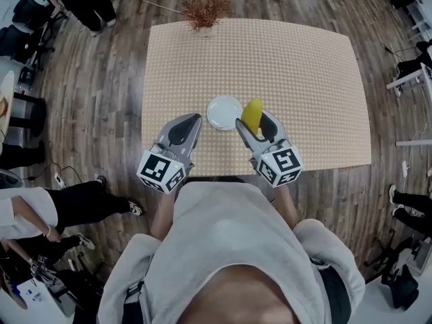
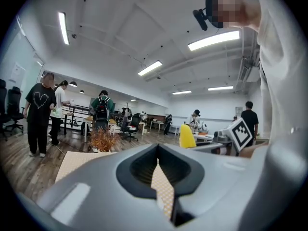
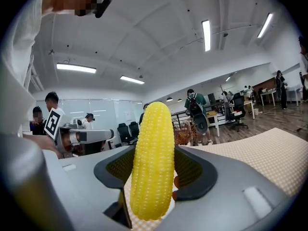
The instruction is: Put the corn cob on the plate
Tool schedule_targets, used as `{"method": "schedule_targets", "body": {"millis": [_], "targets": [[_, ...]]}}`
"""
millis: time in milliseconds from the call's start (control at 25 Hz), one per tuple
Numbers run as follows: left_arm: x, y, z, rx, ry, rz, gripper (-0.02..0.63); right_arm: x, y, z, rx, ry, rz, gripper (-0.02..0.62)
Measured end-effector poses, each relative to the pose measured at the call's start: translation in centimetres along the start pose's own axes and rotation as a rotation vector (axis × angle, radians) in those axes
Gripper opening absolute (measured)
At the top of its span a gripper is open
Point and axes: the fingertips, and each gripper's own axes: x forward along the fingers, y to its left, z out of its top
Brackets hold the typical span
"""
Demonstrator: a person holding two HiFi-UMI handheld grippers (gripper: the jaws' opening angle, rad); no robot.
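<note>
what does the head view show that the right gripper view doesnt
Only the head view shows the white plate, empty. Only the right gripper view shows the ceiling lights. Both show the corn cob clamped in the right gripper above the table, and the left gripper.

Dried plant (image 1: 204, 9) — far edge of table (image 1: 304, 66).
</note>
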Motion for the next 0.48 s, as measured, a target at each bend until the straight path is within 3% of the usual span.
{"method": "schedule_targets", "body": {"millis": [480], "targets": [[-0.1, 3.8, -2.5, -0.034, 0.081, -0.059, 0.008, 2.9, 1.2, -2.2, 0.039, 0.058, -0.067, 0.25]]}}
